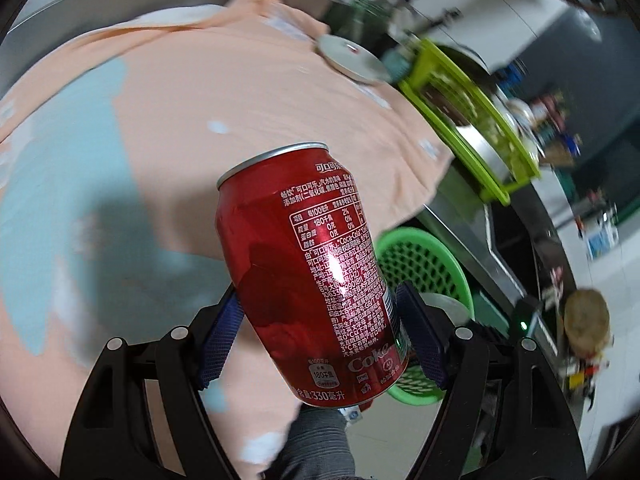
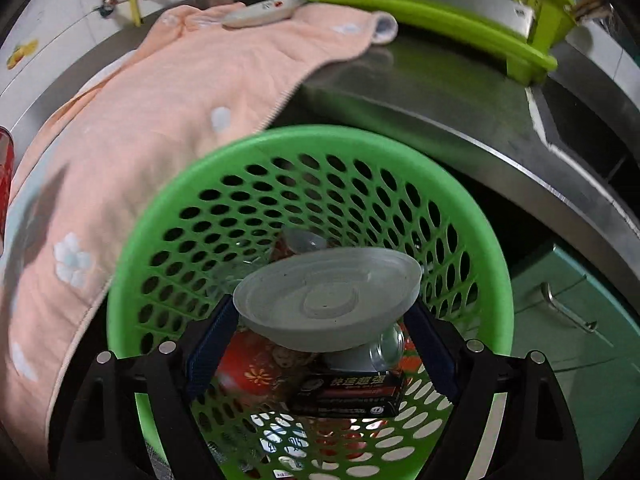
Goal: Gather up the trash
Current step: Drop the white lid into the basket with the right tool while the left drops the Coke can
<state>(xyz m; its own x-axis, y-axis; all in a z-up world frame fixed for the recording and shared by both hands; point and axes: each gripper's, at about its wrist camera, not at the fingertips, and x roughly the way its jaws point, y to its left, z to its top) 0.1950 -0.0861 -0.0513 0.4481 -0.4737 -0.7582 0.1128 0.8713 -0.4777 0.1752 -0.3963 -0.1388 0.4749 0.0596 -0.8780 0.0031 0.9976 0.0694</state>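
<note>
A dented red cola can (image 1: 308, 272) is clamped between the blue pads of my left gripper (image 1: 320, 336), tilted, above the pink cloth (image 1: 224, 92). Down to its right stands the green perforated basket (image 1: 424, 248). In the right wrist view my right gripper (image 2: 320, 340) is shut on a translucent plastic lid (image 2: 328, 300), held over the mouth of the green basket (image 2: 312, 148). Inside that basket lie a black box (image 2: 352, 396), a clear cup and red wrappers. A sliver of the red can (image 2: 5, 168) shows at the far left edge.
A pink flowered cloth (image 2: 168, 96) covers the steel counter (image 2: 420, 92). A white plate (image 1: 352, 60) lies on the cloth's far end, with a lime-green dish rack (image 2: 440, 12) behind. A green cabinet door with a handle (image 2: 568, 308) is below the counter. A gloved hand (image 1: 316, 436) is under the can.
</note>
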